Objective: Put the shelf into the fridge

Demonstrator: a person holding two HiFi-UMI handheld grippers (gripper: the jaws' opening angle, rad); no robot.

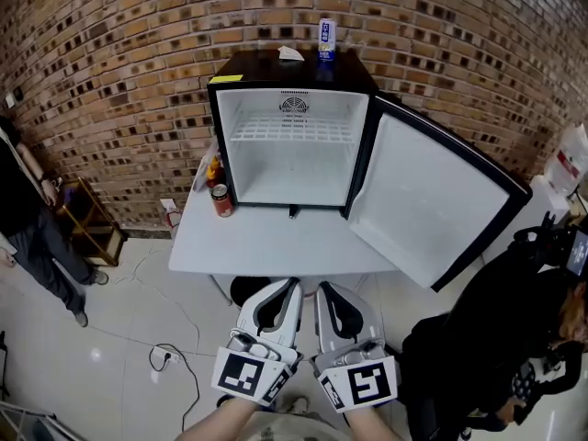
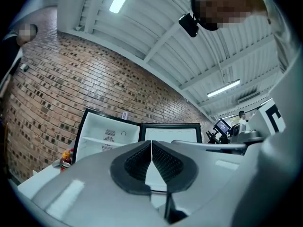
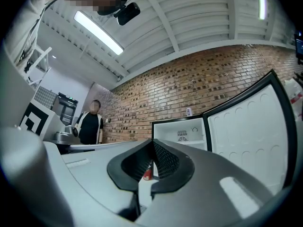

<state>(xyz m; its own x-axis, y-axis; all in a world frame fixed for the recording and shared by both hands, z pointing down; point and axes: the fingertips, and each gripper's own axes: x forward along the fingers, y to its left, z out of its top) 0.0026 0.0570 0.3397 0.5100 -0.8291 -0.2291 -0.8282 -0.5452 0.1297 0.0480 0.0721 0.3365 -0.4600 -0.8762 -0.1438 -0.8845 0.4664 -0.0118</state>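
White wire shelf (image 1: 294, 132) sits level in the upper part of the small black fridge (image 1: 292, 70), looks already seated, side rails too small to check; fridge stands at the far side of the white worktop (image 1: 266, 242), its white-lined door (image 1: 423, 200) swung wide open to the right.

Left tongs (image 1: 294, 285) pressed together, nothing between them; right tongs (image 1: 322, 288) pressed together, empty too; both held low and near, side by side, well short of the worktop's near edge.

Risks, judged:
- shelf may not be fully home on one side; a nudge or a load could tip it off its supports
- open door overhangs the worktop's right edge, close to the seated person in black (image 1: 496, 338); swinging it shut carelessly could bump them or rock the fridge
- red drink can (image 1: 221, 200) stands on the worktop just left of the fridge's near corner; a reach in from the left could knock it over
- blue-and-white can (image 1: 326, 39) on the fridge top could topple if the door is slammed
- white cable (image 1: 170, 356) lies on the floor near left; trip hazard

Counts: shelf 1; fridge 1; door 1; tongs 2; red can 1; blue-and-white can 1; yellow-capped bottle (image 1: 215, 168) at least 1, cluster unclear; bystanders 2, the other standing far left (image 1: 28, 219).
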